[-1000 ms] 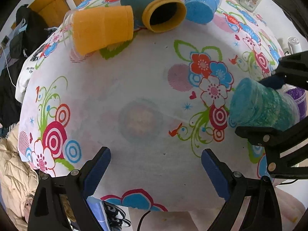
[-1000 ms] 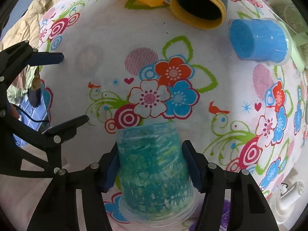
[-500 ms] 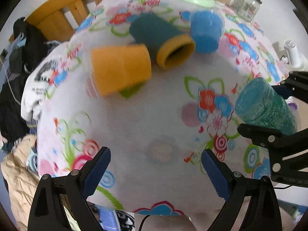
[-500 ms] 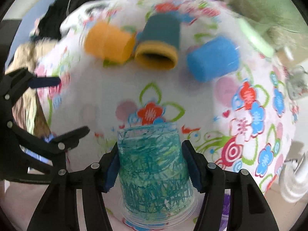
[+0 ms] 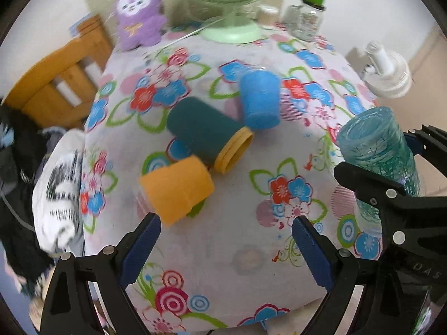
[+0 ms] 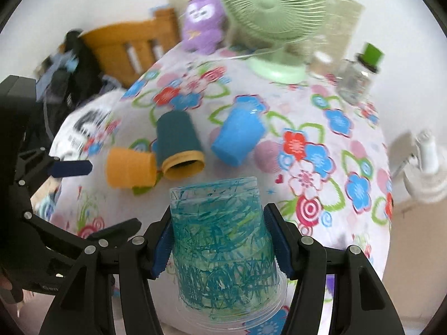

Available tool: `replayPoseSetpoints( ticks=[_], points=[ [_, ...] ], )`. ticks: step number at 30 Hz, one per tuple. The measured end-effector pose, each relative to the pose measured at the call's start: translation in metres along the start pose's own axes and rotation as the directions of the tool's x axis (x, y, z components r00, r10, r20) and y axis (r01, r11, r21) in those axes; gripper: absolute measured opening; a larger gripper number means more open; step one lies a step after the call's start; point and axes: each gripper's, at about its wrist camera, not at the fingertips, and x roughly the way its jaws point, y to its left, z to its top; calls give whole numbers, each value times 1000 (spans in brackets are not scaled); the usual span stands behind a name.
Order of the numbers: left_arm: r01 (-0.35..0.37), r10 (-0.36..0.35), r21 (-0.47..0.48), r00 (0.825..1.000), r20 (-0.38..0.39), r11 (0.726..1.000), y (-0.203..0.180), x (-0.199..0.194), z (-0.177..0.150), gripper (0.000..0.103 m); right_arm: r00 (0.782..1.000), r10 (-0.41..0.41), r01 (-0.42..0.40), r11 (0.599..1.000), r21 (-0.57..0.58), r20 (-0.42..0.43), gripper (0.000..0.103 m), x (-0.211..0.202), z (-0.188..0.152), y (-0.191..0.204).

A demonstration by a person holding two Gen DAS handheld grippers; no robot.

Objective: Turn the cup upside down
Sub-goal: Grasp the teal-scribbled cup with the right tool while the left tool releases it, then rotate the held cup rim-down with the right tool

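The right gripper [image 6: 220, 240] is closed on the teal cup [image 6: 223, 248], with one blue pad on each side of the wall at about the middle of its height. The narrow closed base of the cup points forward, away from the gripper, and the wide rim is toward the camera, so it sits between the jaws in the air above the near edge of the flowered tablecloth [image 6: 321, 150], not touching it as far as I can see. The left gripper [image 5: 226, 248] holds nothing; its jaws stand wide apart over the cloth, and the orange cup [image 5: 176, 189] lies just in front of its left finger. Further ahead lie a dark green cup [image 5: 206, 136] and a blue cup [image 5: 259, 100], both on their sides. From the left, the teal cup [image 5: 377, 150] appears well to the right. I judge the cup is clear thin plastic, very light, and it bends easily, so a hard squeeze can deform the wall or make it slip out. The smooth, tapered wall may slide forward out of the pads during the turn. The middle of the wall seems a good place to hold; nearer to the rim it is stiffer but wider.
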Motion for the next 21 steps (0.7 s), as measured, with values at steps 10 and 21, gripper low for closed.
replayPoseSetpoints(
  ticks=[10,21],
  points=[
    [52,-53,87,998,17,995,-24,-8,8,96,985,-88,65,986,152,150,64,-26,-23,-19],
    [28,-28,6,998,49,1000,-42,2,-1,96,924,-102,22,977,213,368,64,-16,-51,-52]
  ],
)
